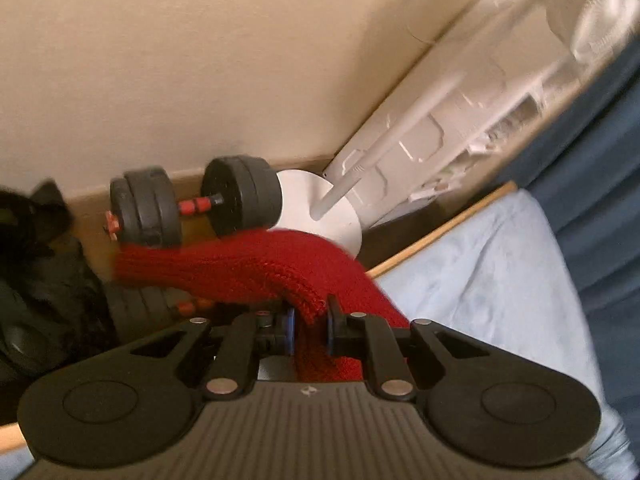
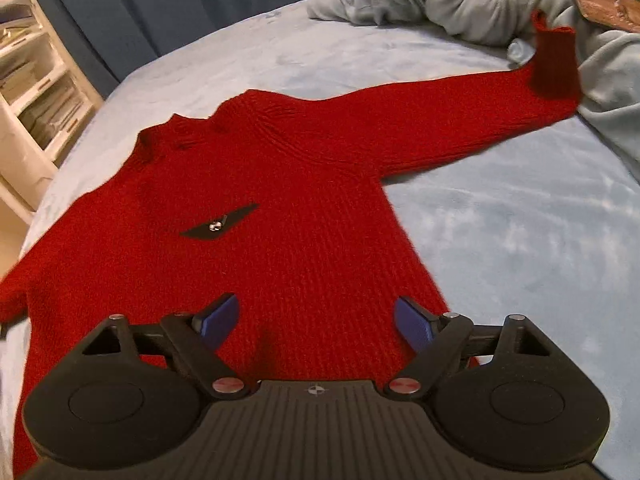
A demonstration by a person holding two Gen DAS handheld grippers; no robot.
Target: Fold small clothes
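The left gripper (image 1: 311, 322) is clenched on a fold of the red sweater (image 1: 248, 268) — the knit is pinched between its blue pads (image 1: 291, 326), and a sleeve hangs past them toward a dumbbell (image 1: 196, 206) on the floor. The right gripper (image 2: 316, 322) is released, its fingers (image 2: 218, 320) spread above the sweater's lower part. Beyond them the sweater lies flat on the blue bed (image 2: 520, 232). Far left of the fingers stands a white shelf (image 2: 36, 92) — it holds stacked papers.
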